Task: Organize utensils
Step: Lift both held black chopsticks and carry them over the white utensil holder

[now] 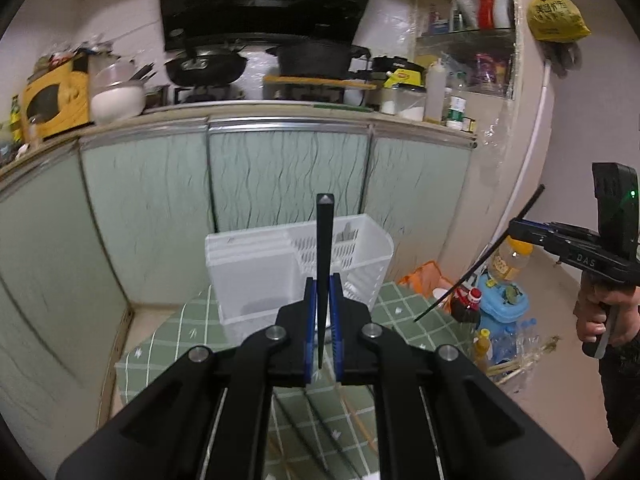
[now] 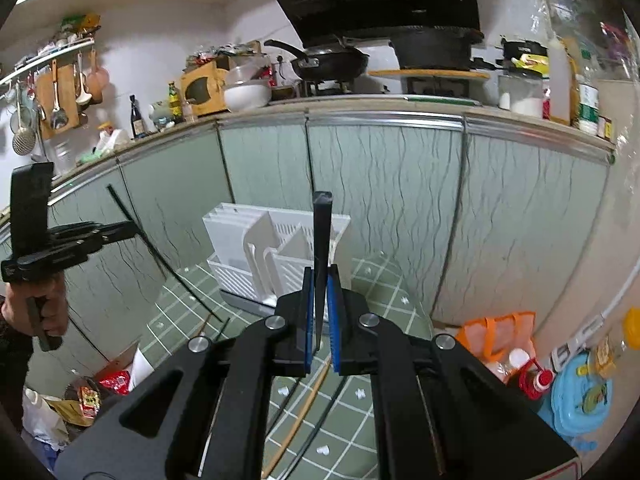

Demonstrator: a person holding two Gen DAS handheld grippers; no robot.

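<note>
In a cramped kitchen, a person is holding two grippers above a small tabletop (image 1: 168, 332) covered in green checked cloth, each clamped tight on a single black chopstick. The left gripper (image 1: 322, 320) is pinching its chopstick (image 1: 322, 264) between blue pads, the stick standing nearly upright with its square end topmost, directly in front of the white utensil holder (image 1: 256, 264) that is sitting on the tabletop beyond the fingertips. The right gripper (image 2: 320, 316) is gripping a second chopstick (image 2: 321, 256) the same way, upright and lined up before the holder's divided compartments. More chopsticks, one pale wooden one (image 2: 298, 416) among dark ones, are lying loose on the cloth beneath the right gripper.
</note>
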